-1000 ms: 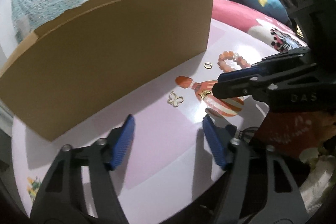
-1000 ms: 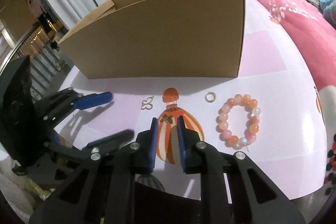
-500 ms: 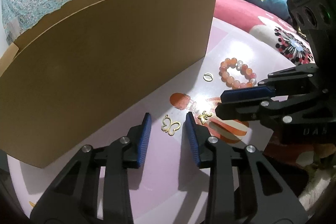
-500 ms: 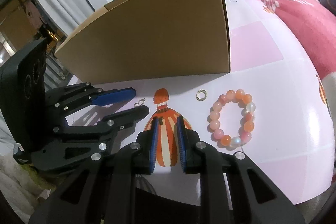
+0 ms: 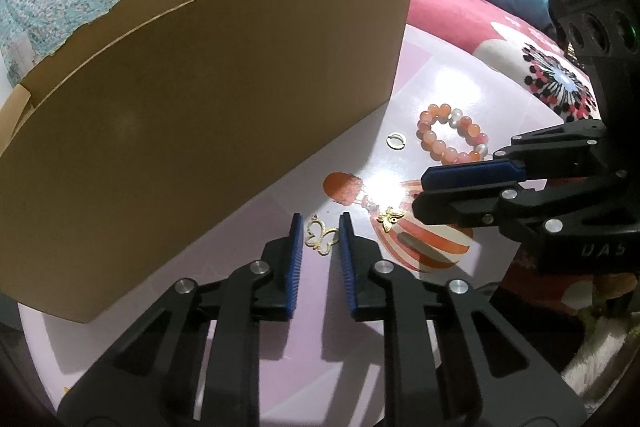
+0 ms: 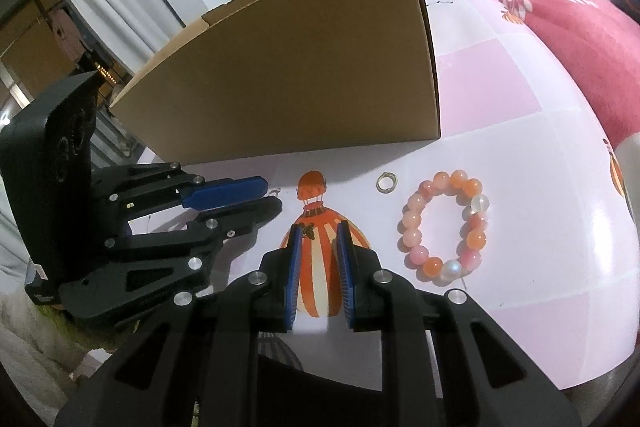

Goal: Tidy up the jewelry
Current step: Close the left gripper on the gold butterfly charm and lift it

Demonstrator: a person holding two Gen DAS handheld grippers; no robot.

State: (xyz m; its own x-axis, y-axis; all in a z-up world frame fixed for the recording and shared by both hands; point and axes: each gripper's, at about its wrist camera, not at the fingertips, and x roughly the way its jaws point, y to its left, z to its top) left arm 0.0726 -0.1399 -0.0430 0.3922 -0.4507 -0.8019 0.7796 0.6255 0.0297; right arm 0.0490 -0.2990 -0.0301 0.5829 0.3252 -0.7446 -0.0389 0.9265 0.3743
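Looking from left to right, we see the cardboard box (image 5: 208,99) standing at the far left on the pink tablecloth (image 5: 460,75). Near its front wall, our left gripper (image 5: 319,225) is closing its jaws around the open-work butterfly charm (image 5: 322,238), which lies flat on the cloth between the 2 blue pads; they do not press on it yet. Just right of it, the small gold butterfly (image 5: 391,217) rests on the printed orange balloon (image 5: 424,243). Our right gripper (image 6: 319,231) hovers over that print with a narrow gap between its jaws; the small butterfly sits just beside its left pad (image 6: 295,259), not grasped. Farther right lies a small ring (image 6: 386,182), then the bead bracelet (image 6: 444,223), both apart from the tongs. At far right, a pink bedspread (image 6: 560,11) lies beyond.
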